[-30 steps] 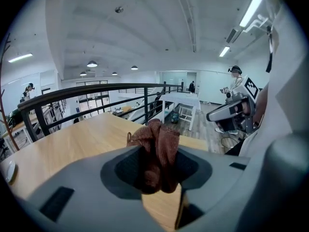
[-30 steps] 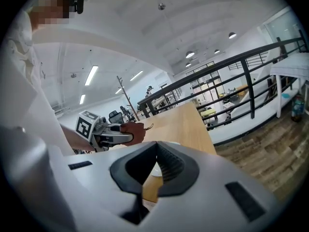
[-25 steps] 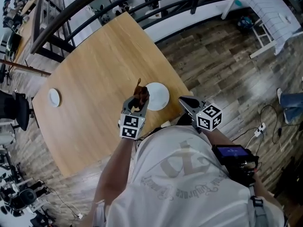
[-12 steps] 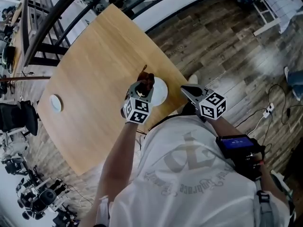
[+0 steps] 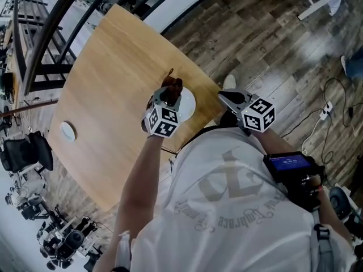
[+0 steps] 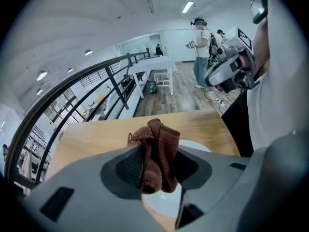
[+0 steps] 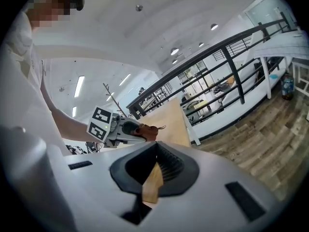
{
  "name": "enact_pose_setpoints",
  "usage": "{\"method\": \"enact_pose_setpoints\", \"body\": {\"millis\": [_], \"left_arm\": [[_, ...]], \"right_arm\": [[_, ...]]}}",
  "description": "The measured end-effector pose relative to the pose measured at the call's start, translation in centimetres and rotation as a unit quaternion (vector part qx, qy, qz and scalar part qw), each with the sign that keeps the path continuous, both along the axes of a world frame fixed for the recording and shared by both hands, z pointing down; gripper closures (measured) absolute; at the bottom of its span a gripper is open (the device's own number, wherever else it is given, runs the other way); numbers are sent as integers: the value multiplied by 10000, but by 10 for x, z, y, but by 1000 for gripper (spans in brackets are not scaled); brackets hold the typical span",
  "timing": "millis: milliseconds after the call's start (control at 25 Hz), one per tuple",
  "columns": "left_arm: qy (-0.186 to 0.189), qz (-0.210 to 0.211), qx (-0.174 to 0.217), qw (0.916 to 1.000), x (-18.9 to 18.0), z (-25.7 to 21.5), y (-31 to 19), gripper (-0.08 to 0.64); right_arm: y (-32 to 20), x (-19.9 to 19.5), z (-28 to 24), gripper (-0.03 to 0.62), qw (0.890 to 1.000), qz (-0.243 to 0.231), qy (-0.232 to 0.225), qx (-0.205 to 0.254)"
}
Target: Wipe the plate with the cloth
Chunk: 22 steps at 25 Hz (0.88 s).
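Though two plates are seen, the single cloth (image 6: 155, 153), pinched in the left gripper (image 5: 168, 95), is held over the near plate (image 5: 189, 104) only; the far plate (image 5: 67, 131) is set well left. The right gripper (image 5: 222, 96) is pressed together, empty. The cloth is carried further over the plate than a second ago

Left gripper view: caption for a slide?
Left gripper shut on a bunched brown cloth over the white plate on a wooden table.

Left tongs (image 5: 168, 97) around cloth (image 6: 155, 151) (right tongs (image 5: 226, 97) together)
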<state>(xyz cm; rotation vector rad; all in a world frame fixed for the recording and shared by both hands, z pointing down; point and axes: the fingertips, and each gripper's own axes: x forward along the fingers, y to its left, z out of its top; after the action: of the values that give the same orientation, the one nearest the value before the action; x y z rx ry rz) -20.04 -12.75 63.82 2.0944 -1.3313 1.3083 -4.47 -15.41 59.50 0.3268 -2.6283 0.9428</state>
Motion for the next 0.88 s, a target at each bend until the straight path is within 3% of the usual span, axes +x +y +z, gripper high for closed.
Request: {"method": "enact_pose_setpoints", "body": {"millis": [880], "left_arm": [[-189, -569, -482, 9970, -32, -6, 57, 391]], "right_arm": [[10, 3, 6, 578, 9999, -51, -5, -130]]}}
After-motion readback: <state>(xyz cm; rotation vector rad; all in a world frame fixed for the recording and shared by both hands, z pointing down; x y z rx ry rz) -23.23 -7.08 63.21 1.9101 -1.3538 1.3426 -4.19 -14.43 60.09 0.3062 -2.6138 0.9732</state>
